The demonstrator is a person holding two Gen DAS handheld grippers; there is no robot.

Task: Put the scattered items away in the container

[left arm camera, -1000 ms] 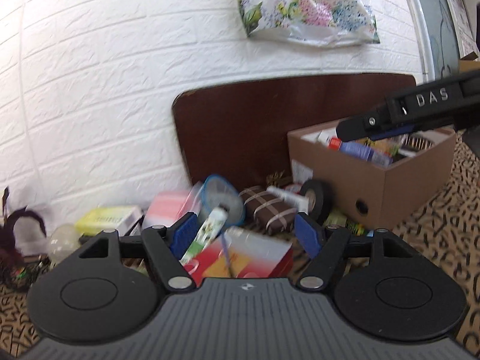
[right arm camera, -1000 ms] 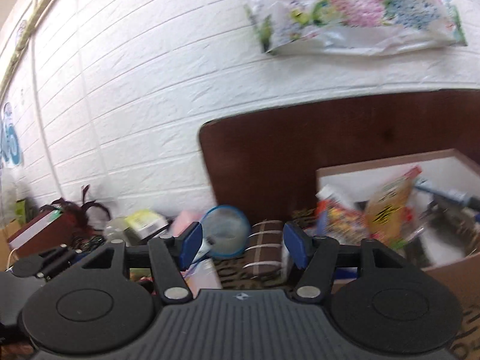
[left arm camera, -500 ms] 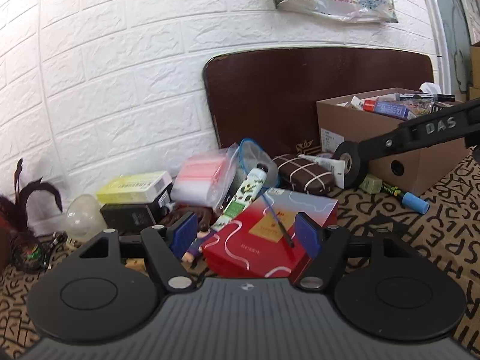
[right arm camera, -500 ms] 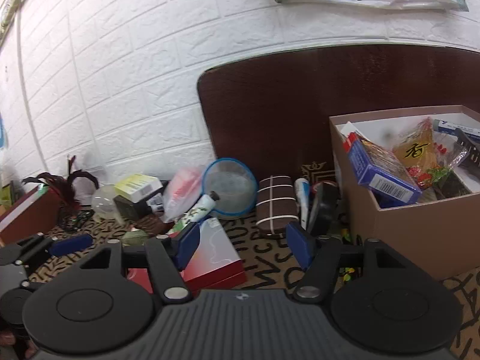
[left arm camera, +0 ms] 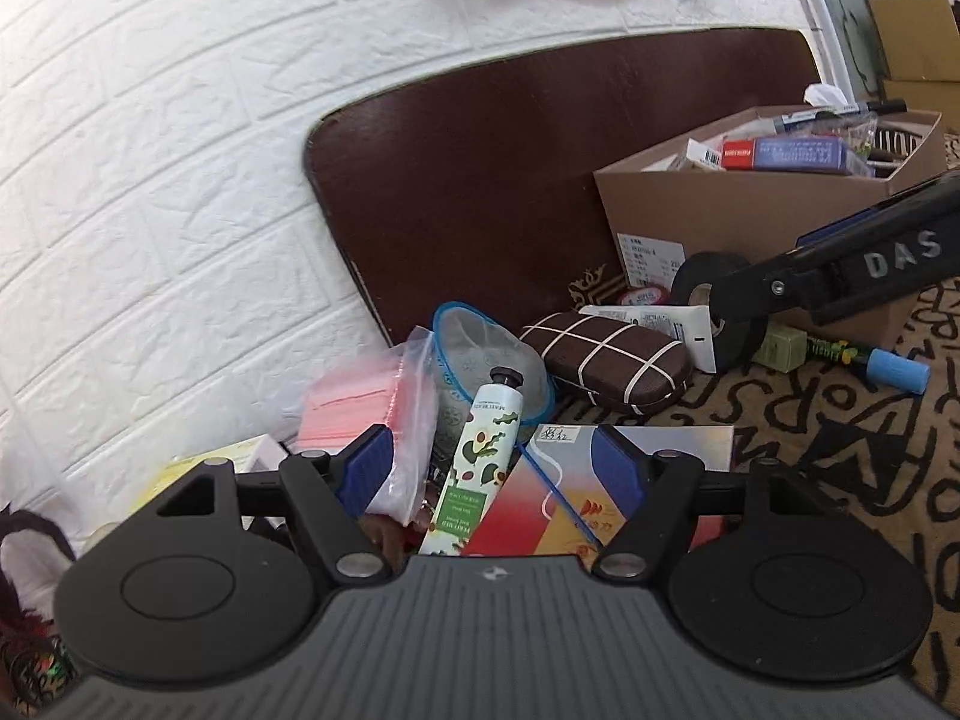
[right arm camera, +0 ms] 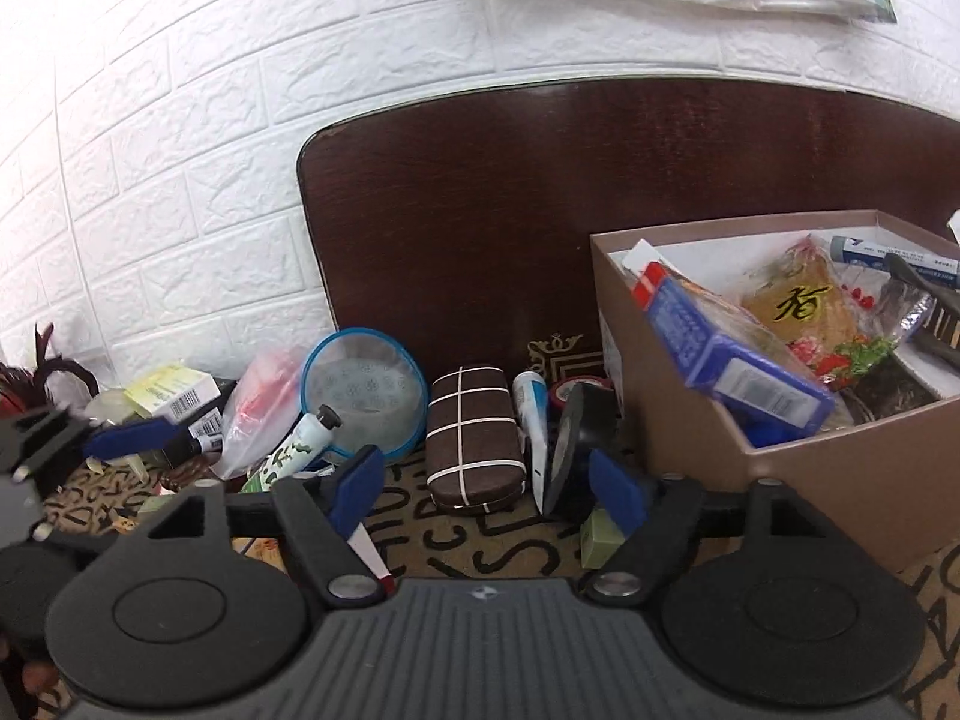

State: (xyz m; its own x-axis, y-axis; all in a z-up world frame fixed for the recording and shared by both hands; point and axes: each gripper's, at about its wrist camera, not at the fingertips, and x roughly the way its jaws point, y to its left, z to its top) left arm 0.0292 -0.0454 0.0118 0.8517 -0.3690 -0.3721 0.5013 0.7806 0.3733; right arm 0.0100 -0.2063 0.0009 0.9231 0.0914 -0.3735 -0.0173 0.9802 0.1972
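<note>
My left gripper (left arm camera: pixel 495 468) is open and empty, low over a green-and-white hand cream tube (left arm camera: pixel 480 468) that leans on a red gift box (left arm camera: pixel 654 480). My right gripper (right arm camera: pixel 489 483) is open and empty, in front of a brown checked glasses case (right arm camera: pixel 474 438), a white tube (right arm camera: pixel 534 420) and a black tape roll (right arm camera: pixel 576 444). The cardboard box (right arm camera: pixel 780 492) stands at the right, holding a blue packet (right arm camera: pixel 732 348) and a yellow snack bag (right arm camera: pixel 798 306). In the left wrist view the right gripper (left arm camera: pixel 852 264) reaches in from the right, in front of the box (left arm camera: pixel 690 222).
A blue-rimmed mesh pouch (right arm camera: pixel 360 390), a pink zip bag (left arm camera: pixel 366 408) and a yellow-green carton (right arm camera: pixel 171 390) lie along the white brick wall. A dark wooden board (right arm camera: pixel 540 210) leans behind. A blue-capped marker (left arm camera: pixel 870 360) lies on the patterned cloth (left arm camera: pixel 840 450).
Both grippers have come down and closer to the scattered items. The left one now sits right over the hand cream tube and red box; the right one has neared the glasses case.
</note>
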